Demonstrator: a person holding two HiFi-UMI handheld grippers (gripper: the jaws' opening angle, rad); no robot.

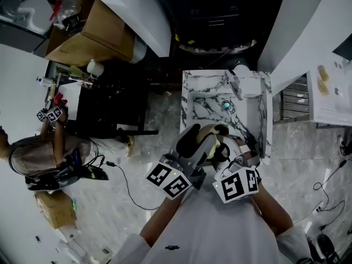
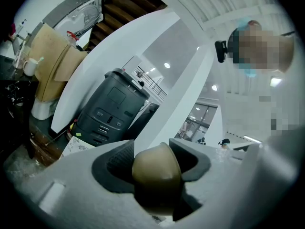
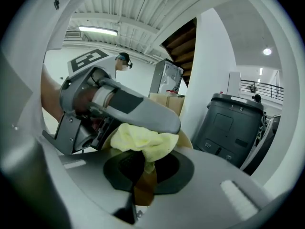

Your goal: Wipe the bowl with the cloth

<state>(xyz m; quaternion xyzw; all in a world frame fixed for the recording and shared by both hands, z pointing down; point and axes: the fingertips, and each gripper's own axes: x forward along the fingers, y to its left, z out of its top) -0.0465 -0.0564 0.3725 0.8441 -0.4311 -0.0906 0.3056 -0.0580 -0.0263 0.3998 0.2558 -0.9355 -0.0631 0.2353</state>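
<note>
Bowl is held up at the near edge of the sink, rim gripped in the left gripper, jaws narrowed onto it. The right gripper is clamped on the yellow cloth, the cloth bunched against the bowl, just beside the left gripper's jaw

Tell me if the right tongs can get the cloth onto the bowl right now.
Probably yes: the right tongs grip the cloth, which seems to lie against the bowl clamped in the left tongs; nothing stands between them.
</note>
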